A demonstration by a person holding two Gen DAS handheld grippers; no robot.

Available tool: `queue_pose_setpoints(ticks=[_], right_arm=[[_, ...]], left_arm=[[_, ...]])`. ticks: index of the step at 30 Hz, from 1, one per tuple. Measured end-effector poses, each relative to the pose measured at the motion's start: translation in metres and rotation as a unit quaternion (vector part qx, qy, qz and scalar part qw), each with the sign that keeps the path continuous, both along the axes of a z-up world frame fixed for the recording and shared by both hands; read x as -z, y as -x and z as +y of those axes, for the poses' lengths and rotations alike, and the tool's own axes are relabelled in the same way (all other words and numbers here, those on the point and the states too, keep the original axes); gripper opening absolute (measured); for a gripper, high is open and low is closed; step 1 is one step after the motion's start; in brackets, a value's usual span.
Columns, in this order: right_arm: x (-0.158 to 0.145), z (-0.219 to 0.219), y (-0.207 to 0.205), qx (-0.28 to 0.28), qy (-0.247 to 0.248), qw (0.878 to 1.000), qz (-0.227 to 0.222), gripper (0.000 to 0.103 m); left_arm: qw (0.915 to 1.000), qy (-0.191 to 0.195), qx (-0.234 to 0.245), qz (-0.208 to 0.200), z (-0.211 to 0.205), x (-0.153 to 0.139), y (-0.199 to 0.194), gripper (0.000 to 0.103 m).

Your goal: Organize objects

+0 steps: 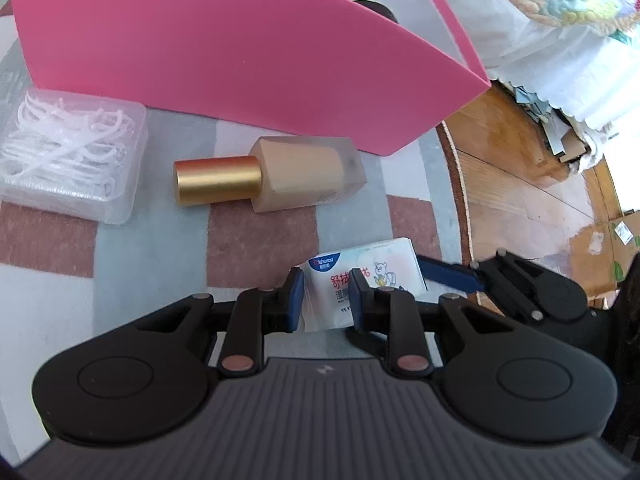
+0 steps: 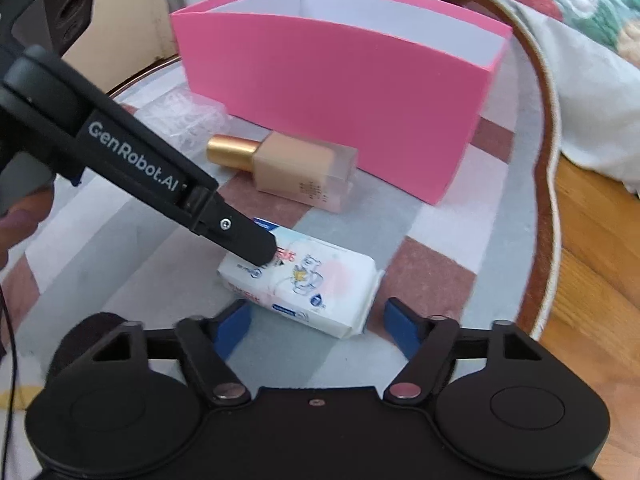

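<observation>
left gripper (image 1: pixel 326 296) clamped on wipes pack (image 2: pixel 316 284), likely to lift it | right gripper (image 2: pixel 318 326) jaws apart, flanking pack unpressed | pink box (image 2: pixel 340 92) at 12 o'clock, probably its destination

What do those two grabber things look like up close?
Both are black plastic. The left gripper and right gripper each have two fingers with dark blue pads, hinged on black bars with round silver and copper-coloured pins. The left one's body is ribbed grey, and white lettering runs along its side. A thin dark cable hangs nearby.
</observation>
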State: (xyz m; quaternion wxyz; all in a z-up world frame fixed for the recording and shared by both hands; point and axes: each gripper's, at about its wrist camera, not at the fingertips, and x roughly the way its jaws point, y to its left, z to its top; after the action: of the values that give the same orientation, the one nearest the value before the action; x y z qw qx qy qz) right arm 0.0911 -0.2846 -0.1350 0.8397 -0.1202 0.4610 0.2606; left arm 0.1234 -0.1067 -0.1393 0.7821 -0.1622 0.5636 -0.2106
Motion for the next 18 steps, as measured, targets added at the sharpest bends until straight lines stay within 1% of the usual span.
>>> queue_pose_setpoints(ticks=[1,3,4,6,10,13,16,18], right_arm=[[-0.001,-0.002,0.000,0.006,-0.004,1.000,0.004,0.065],[-0.003,-0.004,0.000,0.010,-0.009,1.000,0.009,0.054],[-0.004,-0.004,0.000,0.008,-0.012,1.000,0.011,0.052],[-0.005,0.001,0.001,0.007,-0.007,1.000,0.010,0.051],[-0.008,0.012,0.008,0.005,0.014,1.000,-0.001,0.051],[-0.017,0.013,0.009,0.011,0.006,1.000,0.002,0.051],[-0.027,0.012,0.012,0.026,-0.016,1.000,0.004,0.053],[-0.035,0.015,0.019,0.030,-0.020,0.999,-0.004,0.056]], left_arm=[[1.0000,-0.001,0.001,0.000,0.000,0.000,0.000,0.023],[1.0000,0.004,0.001,0.001,0.001,0.001,0.000,0.023],[0.9999,0.010,-0.001,0.004,0.003,0.002,0.000,0.023],[0.9999,0.015,0.001,0.004,0.005,0.001,0.001,0.023],[0.9997,0.007,0.019,-0.012,0.003,-0.005,0.007,0.023],[0.9993,0.009,0.028,-0.025,0.007,-0.013,0.012,0.023],[0.9989,0.023,0.030,-0.028,0.016,-0.025,0.016,0.023],[0.9985,0.034,0.033,-0.028,0.021,-0.033,0.020,0.023]])
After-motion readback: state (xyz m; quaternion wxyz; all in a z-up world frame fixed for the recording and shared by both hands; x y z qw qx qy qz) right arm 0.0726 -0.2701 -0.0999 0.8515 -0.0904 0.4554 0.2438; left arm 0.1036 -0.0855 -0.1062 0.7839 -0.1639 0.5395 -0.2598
